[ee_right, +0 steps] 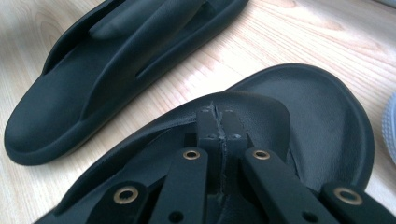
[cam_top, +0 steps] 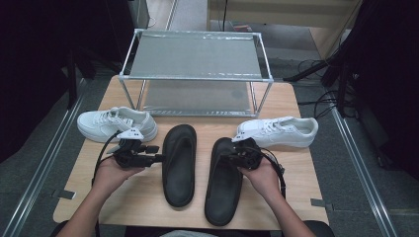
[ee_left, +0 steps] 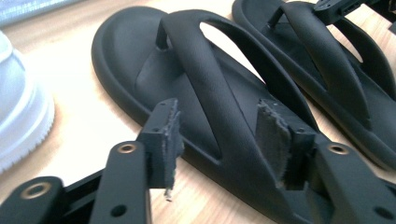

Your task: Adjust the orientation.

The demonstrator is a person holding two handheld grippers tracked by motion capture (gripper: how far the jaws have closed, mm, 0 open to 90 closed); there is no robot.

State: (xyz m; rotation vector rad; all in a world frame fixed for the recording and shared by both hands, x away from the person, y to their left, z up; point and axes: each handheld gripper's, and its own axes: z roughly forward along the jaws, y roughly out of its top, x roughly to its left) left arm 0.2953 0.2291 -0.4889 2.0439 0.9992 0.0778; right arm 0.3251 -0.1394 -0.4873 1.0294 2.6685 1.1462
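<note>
- Two black flip-flops lie side by side on the wooden table [cam_top: 148, 195], toes pointing toward a metal shoe rack [cam_top: 195, 54] at the far edge; a white sneaker [cam_top: 116, 123] sits on the left and another white sneaker [cam_top: 281, 132] on the right, each well apart from the rack's lower shelf.
- The left gripper [cam_top: 157, 157] is at the outer edge of the left flip-flop [cam_top: 179, 165]; in the left gripper view its jaws straddle the sandal's strap and side wall [ee_left: 219, 116], pads not yet pressing, so the fingers are released.
- The right gripper [cam_top: 236, 154] is over the toe end of the right flip-flop [cam_top: 225, 182]; in the right gripper view the jaws are clenched together, pads meeting [ee_right: 219, 128] just above the strap; whether they pinch the strap I cannot tell.
- Both hands hold the grippers low, close to the table.
</note>
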